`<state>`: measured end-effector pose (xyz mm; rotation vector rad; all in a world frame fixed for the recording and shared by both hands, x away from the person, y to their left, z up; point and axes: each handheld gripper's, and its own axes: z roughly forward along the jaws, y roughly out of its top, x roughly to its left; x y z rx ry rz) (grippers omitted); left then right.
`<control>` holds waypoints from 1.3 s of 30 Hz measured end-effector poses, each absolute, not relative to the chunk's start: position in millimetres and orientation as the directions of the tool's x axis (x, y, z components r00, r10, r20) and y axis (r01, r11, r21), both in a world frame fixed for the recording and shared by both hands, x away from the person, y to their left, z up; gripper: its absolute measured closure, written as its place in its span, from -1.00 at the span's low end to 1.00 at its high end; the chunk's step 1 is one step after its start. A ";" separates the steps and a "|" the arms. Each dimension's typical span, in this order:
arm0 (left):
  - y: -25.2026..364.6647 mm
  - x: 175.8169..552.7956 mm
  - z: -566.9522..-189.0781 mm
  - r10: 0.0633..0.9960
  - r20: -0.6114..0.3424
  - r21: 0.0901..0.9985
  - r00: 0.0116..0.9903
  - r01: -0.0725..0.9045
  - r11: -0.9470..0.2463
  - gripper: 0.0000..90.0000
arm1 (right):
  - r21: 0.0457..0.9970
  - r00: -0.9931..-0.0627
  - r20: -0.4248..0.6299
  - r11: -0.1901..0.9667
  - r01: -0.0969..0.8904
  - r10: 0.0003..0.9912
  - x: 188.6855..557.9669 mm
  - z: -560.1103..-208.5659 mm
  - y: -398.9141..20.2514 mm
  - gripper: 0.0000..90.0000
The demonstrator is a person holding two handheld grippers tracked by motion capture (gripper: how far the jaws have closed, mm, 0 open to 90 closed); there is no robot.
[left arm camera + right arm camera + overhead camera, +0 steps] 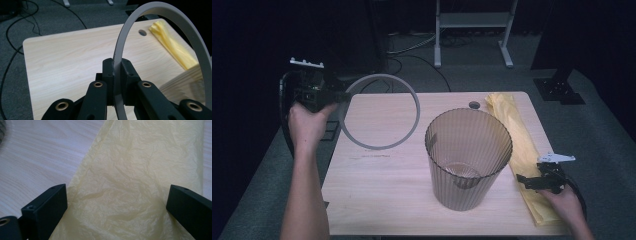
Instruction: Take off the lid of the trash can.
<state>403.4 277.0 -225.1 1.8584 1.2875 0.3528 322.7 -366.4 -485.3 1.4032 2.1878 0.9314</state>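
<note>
The left hand-held gripper [117,75] is clamping the thin grey ring [382,111] by one edge, holding it tilted over the desk [377,185] beside the ribbed bin [468,157]. The right hand-held gripper [116,205] is hovering wide open above the yellow bag [130,177]. Pinched so narrowly, the ring is risking twisting loose, or knocking the bin's rim.
</note>
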 end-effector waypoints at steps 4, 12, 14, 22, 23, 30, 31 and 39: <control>281.9 411.6 -254.4 0.882 -0.234 0.746 0.410 0.657 -0.107 0.84 | 0.705 -0.431 0.036 0.283 0.651 0.902 323.1 -485.4 -366.2 -0.95; 279.6 423.0 -312.2 0.892 -0.240 0.737 0.383 0.670 -0.090 0.84 | 0.705 -0.433 0.036 0.284 0.650 0.901 323.1 -485.4 -366.6 -0.95; 277.8 425.3 -325.2 0.893 -0.238 0.737 0.383 0.670 -0.091 0.84 | 0.705 -0.433 0.037 0.283 0.650 0.901 323.1 -485.4 -366.7 -0.95; 266.5 434.5 -362.8 0.899 -0.234 0.724 0.370 0.683 -0.093 0.84 | 0.707 -0.435 0.038 0.283 0.648 0.900 323.2 -485.6 -367.2 -0.95; 265.5 435.8 -366.8 0.900 -0.233 0.725 0.368 0.682 -0.091 0.84 | 0.707 -0.434 0.038 0.282 0.648 0.900 323.1 -485.6 -367.2 -0.95; 262.2 445.0 -394.3 0.917 -0.208 0.699 0.341 0.708 -0.104 0.84 | 0.706 -0.433 0.040 0.282 0.650 0.900 322.6 -485.4 -367.3 -0.95; 262.2 446.3 -397.7 0.919 -0.208 0.696 0.335 0.711 -0.102 0.84 | 0.706 -0.433 0.041 0.280 0.650 0.901 322.5 -485.4 -367.4 -0.95; 261.8 458.2 -415.5 0.928 -0.218 0.682 0.303 0.727 -0.077 0.84 | 0.707 -0.437 0.038 0.285 0.647 0.899 323.1 -485.6 -367.2 -0.95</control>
